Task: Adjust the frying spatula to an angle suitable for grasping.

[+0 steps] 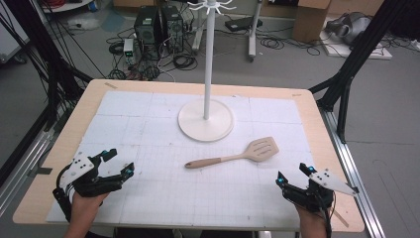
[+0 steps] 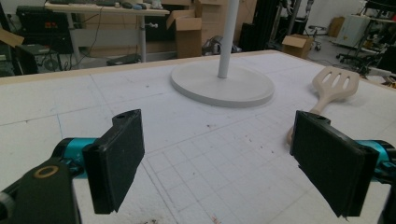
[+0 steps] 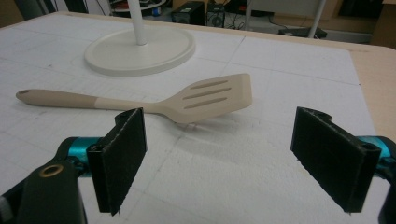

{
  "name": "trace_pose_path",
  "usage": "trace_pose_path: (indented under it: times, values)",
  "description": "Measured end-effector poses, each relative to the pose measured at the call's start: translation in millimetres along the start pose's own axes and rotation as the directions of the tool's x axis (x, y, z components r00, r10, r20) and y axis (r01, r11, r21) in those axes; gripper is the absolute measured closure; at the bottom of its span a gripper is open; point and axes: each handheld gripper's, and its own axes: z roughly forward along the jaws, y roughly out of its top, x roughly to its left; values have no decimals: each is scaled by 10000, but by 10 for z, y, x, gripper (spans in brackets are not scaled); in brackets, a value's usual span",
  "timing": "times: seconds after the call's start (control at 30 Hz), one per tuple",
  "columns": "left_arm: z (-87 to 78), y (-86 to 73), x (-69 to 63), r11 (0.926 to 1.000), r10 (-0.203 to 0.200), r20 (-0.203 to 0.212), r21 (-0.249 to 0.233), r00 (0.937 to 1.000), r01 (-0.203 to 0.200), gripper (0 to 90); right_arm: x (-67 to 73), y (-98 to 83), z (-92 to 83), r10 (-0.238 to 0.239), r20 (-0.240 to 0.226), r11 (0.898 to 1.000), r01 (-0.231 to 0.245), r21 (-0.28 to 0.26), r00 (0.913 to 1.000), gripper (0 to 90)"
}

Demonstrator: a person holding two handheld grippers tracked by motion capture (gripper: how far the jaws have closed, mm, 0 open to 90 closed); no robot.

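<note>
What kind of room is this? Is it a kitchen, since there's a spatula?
Probably not a kitchen. It looks like a lab or workshop: computer towers and tangled cables sit on the floor, cardboard boxes stand behind, and the spatula lies on a gridded mat beside a white stand.

We hold a black-framed left tool (image 1: 118,162) and a matching right tool (image 1: 292,174), each topped by a grey three-cornered plate. Turquoise fittings sit behind the flat black rectangular pads (image 2: 122,154), a brass-ringed hole marks one black bracket, and black cables trail back.
</note>
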Motion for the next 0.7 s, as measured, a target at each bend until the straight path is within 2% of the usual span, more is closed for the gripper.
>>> trace_pose_path:
  times: [0.23, 0.7]
  values:
    - [18, -6, 9, 10000, 13, -175, 60, 9998, -12, 183, -36, -11, 11, 172, -8, 9998, -172, 37, 9999, 171]
    - [0, -11, -2, 9999, 86, -68, 147, 9999, -85, 192, -41, -5, 55, 896, -8, 9958, -896, 201, 9960, 172]
